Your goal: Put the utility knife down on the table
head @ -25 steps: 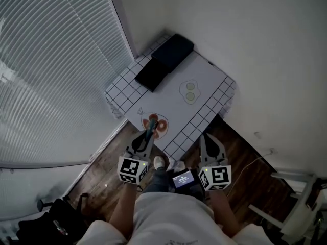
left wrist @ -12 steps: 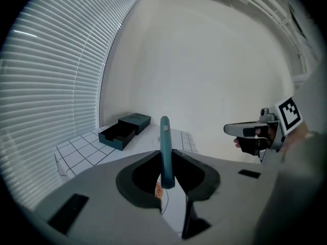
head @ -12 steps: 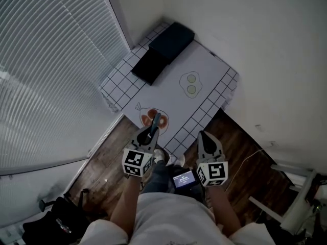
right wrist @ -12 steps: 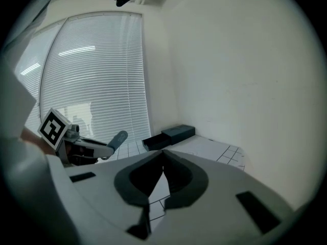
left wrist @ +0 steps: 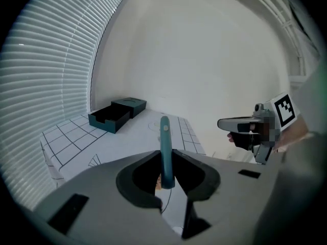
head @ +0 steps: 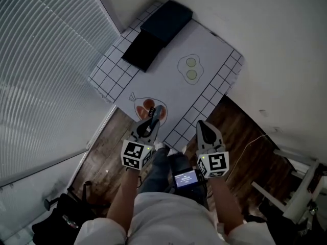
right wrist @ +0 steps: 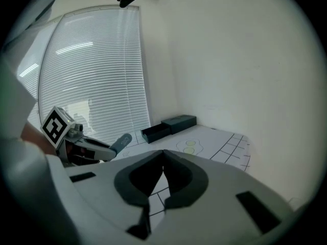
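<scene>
My left gripper (head: 149, 124) is shut on a teal utility knife (left wrist: 165, 147), which stands upright between the jaws and sticks out over the near edge of the table (head: 163, 75). From the head view the knife (head: 155, 115) hangs above a red drawing (head: 146, 107) on the white cloth. My right gripper (head: 204, 130) sits to the right, off the table's near corner, jaws shut with nothing between them. Seen from the right gripper view, the left gripper (right wrist: 89, 148) holds the knife (right wrist: 120, 142) at the left.
A dark open box (head: 140, 51) and its lid (head: 166, 20) lie at the table's far end by the window blinds (head: 46, 60). A green drawing (head: 191, 68) marks the cloth's middle. Wooden floor (head: 240, 137) and a white wall (head: 271, 45) flank the table.
Both grippers have moved forward toward the table, and the knife now reaches over the red drawing. The grip on the knife is unchanged.
</scene>
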